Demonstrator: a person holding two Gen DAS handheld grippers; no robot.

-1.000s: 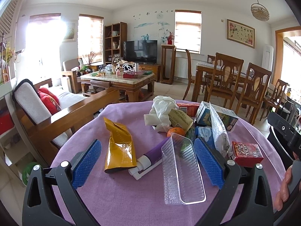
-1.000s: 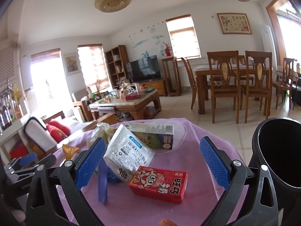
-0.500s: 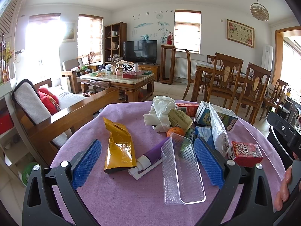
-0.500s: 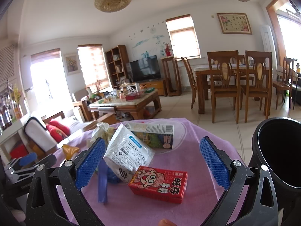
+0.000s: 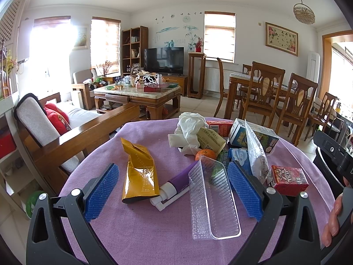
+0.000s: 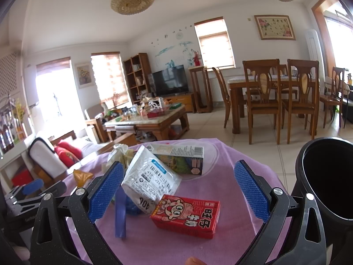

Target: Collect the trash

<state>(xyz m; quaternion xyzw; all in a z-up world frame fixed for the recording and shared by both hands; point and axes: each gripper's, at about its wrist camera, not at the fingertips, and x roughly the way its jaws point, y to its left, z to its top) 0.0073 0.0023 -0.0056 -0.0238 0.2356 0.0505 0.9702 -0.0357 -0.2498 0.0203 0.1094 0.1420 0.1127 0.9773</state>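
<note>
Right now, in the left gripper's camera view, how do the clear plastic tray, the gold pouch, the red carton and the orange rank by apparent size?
1. Clear plastic tray, though it lies nearest the camera, which enlarges it.
2. Gold pouch.
3. Red carton.
4. Orange, partly hidden behind the tray.

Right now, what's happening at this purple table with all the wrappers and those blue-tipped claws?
A person holds two hand grippers over a purple-clothed table strewn with trash. The left gripper is open above a gold pouch, a purple tube and a clear plastic tray. The right gripper is open too, facing a red drink carton and a white barcoded bag. A black bin stands at the right. Nothing is gripped.
</note>
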